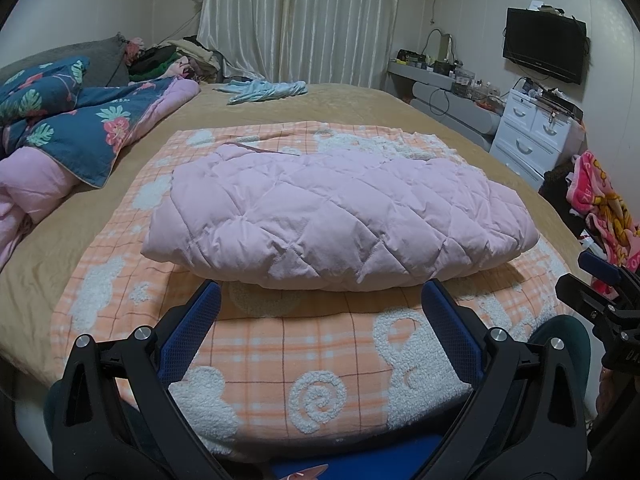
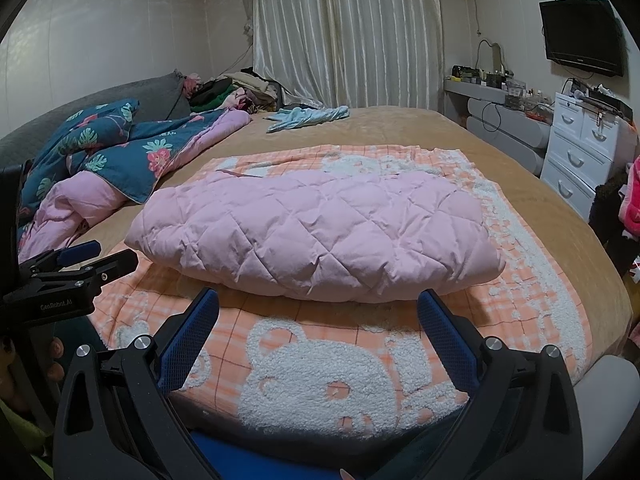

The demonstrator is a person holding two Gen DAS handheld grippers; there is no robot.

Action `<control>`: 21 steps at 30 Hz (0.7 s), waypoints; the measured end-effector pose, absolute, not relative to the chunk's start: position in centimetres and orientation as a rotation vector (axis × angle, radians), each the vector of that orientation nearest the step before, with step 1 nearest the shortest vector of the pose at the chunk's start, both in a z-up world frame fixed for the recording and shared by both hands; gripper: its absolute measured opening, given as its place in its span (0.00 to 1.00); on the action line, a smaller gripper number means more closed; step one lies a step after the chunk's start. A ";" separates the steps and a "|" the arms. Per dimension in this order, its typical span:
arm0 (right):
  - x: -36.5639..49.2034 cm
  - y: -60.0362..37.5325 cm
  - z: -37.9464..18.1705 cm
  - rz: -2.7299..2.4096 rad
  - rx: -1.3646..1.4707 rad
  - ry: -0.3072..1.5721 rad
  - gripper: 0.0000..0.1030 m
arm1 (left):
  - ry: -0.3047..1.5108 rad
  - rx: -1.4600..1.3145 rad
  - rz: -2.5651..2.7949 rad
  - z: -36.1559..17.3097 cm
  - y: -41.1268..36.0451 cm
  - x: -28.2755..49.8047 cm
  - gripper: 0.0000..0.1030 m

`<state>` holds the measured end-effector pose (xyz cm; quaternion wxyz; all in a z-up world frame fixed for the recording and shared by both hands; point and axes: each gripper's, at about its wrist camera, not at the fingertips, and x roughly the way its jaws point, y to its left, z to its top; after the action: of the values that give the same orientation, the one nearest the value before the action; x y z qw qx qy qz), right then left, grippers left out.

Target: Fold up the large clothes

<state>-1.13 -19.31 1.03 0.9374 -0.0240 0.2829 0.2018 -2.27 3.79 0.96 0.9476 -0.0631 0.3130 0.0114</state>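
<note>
A pink quilted garment (image 1: 332,216) (image 2: 320,232) lies folded into a thick bundle on an orange checked blanket with white bear shapes (image 1: 320,360) (image 2: 320,376). My left gripper (image 1: 320,300) hovers just short of the bundle's near edge, open, with nothing between its blue pads. My right gripper (image 2: 318,306) hangs beside it at the same near edge, also open and empty. Each gripper shows in the other's view: the right one at the right border (image 1: 592,280), the left one at the left border (image 2: 92,256).
The blanket lies on a tan bed (image 1: 360,108). A blue floral duvet with pink lining (image 1: 72,128) is heaped at the left, a light blue garment (image 1: 266,91) lies at the far side. White drawers (image 1: 536,136) and a pile of pink clothes (image 1: 604,208) stand at the right.
</note>
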 end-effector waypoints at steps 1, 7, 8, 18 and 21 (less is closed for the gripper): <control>-1.1 -19.3 1.0 0.413 -0.051 0.578 0.96 | 0.640 -0.130 0.023 0.9 3.7 -2.3 0.91; -1.0 -19.3 1.0 0.411 -0.050 0.579 0.96 | 0.643 -0.131 0.026 1.2 3.8 -2.1 0.91; -1.0 -19.3 1.0 0.410 -0.052 0.579 0.96 | 0.642 -0.129 0.023 1.2 3.8 -2.1 0.91; -1.3 -19.5 1.1 0.401 -0.050 0.567 0.96 | 0.636 -0.130 0.024 1.3 3.7 -2.2 0.91; -1.4 -19.4 1.1 0.399 -0.049 0.572 0.96 | 0.630 -0.145 0.021 1.4 3.8 -2.3 0.91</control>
<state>-1.44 -19.38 1.13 0.9394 -0.0240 0.2803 0.1956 -2.28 3.83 1.41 0.9482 -0.0711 0.3095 0.0102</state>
